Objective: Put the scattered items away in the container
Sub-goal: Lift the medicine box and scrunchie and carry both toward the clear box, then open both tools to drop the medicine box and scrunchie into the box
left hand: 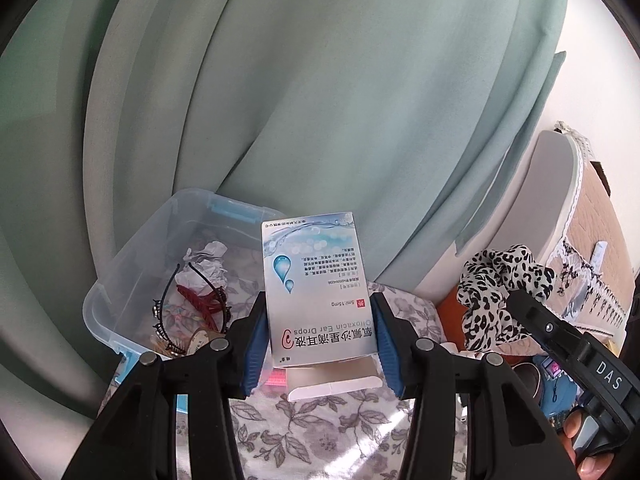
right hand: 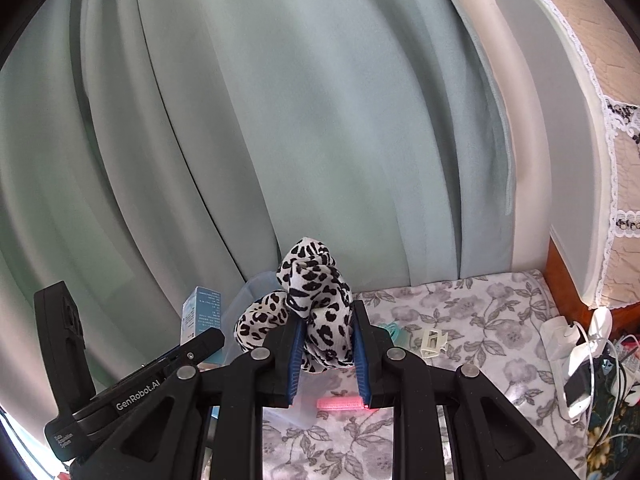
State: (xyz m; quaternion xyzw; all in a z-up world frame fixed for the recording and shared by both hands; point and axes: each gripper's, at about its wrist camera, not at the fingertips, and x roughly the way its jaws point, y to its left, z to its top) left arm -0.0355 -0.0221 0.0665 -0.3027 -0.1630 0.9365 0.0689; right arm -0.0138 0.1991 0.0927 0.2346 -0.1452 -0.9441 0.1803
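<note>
Tools both grip: left tool (left hand: 320,344) half-open clamping ear-drops box (left hand: 316,280), right tool (right hand: 326,356) pinching leopard scrunchie (right hand: 308,304).

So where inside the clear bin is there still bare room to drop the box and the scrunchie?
The clear bin is crowded at its near left: crumpled paper, red hair clip, headbands. Its far right floor, between the paper and the blue latch, looks bare.
</note>
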